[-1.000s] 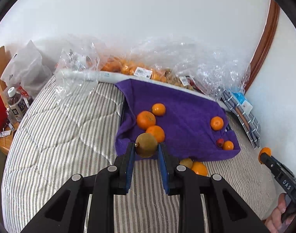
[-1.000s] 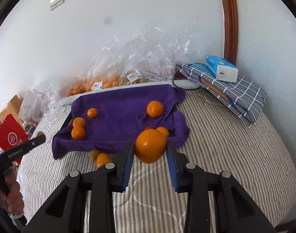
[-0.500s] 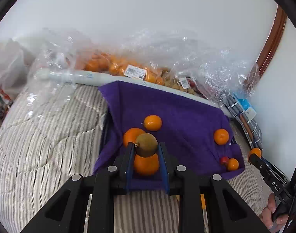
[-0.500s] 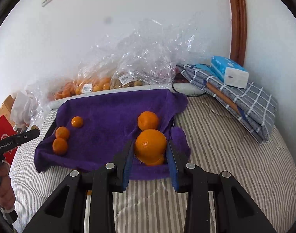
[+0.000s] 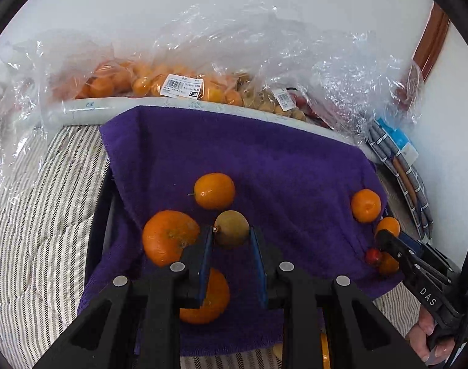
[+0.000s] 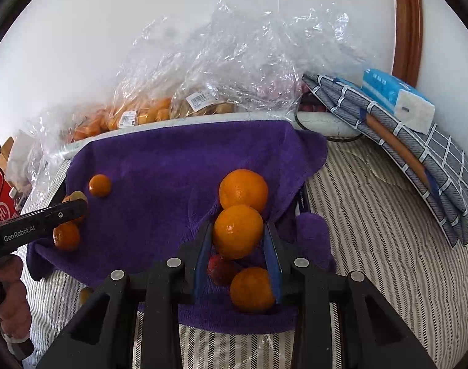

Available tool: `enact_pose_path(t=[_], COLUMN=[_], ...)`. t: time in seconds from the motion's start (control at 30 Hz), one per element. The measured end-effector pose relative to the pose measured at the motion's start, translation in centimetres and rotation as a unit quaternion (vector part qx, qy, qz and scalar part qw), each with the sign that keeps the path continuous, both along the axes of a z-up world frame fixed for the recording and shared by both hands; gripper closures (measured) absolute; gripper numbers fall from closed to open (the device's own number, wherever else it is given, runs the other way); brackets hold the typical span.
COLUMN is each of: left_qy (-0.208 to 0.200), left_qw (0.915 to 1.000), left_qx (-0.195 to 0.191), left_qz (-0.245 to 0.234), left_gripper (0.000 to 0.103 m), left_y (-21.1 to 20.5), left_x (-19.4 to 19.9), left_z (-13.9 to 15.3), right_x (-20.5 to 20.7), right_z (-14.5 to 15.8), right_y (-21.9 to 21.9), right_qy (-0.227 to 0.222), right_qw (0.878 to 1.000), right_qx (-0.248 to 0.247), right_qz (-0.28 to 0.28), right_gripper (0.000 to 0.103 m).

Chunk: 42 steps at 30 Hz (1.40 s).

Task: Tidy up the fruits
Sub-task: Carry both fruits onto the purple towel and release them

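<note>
My left gripper (image 5: 230,240) is shut on a brown-green kiwi (image 5: 231,229), held over the purple towel (image 5: 264,160). Three oranges lie around it on the towel's left part (image 5: 169,236). My right gripper (image 6: 238,240) is shut on an orange (image 6: 238,230), held over the towel's right side (image 6: 160,166), above an orange (image 6: 252,289) and a small red fruit (image 6: 220,269). Another orange (image 6: 243,189) lies just beyond. The right gripper also shows at the right in the left wrist view (image 5: 384,236).
Clear plastic bags of oranges (image 5: 147,83) and brown fruit (image 5: 264,101) lie along the wall behind the towel. A folded checked cloth (image 6: 418,153) with a tissue pack (image 6: 396,101) sits at the right. The striped quilt (image 6: 372,246) surrounds the towel.
Both grippers moved forward from the striped quilt to over the purple towel, still holding their fruit. The fruits on the towel now lie close beneath the fingers.
</note>
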State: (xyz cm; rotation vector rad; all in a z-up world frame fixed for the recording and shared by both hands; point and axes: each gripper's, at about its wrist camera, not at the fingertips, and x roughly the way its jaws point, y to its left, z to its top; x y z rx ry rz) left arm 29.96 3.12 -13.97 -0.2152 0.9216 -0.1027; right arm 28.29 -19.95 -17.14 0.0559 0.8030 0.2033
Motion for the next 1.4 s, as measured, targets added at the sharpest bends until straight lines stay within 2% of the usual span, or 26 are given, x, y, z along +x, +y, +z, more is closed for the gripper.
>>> enact_pose_path(t=[0.37, 0.53, 0.7, 0.8, 1.07, 1.23, 1.4], left_qy=[-0.001, 0.001, -0.002, -0.014, -0.045, -0.041, -0.028], left_qw=[0.9999, 0.9996, 0.9998, 0.9995, 0.9975, 0.9962, 0.9959], left_qx=[0.011, 0.027, 0.018, 0.027, 0.033, 0.038, 0.037], left_qz=[-0.001, -0.011, -0.006, 0.005, 0.043, 0.067, 0.078], left_gripper=[0.08, 0.075, 0.064, 0.06, 0.06, 0.06, 0.057], left_y=[-0.2, -0.6, -0.2, 0.1, 3.7, 6.4, 8.4], left_x=[0.6, 0.6, -0.7, -2.1, -7.0, -9.6, -11.3], left_z=[-0.4, -0.2, 0.7, 1.8, 4.6, 4.5, 3.7], right_x=[0.1, -0.7, -2.5, -3.7, -8.0, -9.9, -11.1], right_z=[-0.6, 0.3, 1.6, 2.7, 4.7, 3.2, 1.3], right_y=[0.1, 0.5, 0.8, 0.7, 0.8, 1.8, 3.9], right_qy=[0.006, -0.001, -0.019, -0.031, -0.052, -0.021, 0.003], right_qw=[1.0, 1.0, 1.0, 0.999, 0.998, 1.0, 1.0], right_qx=[-0.004, -0.015, -0.016, -0.012, -0.012, 0.005, 0.017], right_qz=[-0.005, 0.007, 0.003, -0.011, -0.033, -0.012, 0.021], right_gripper=[0.069, 0.051, 0.045, 0.045, 0.045, 0.045, 0.055])
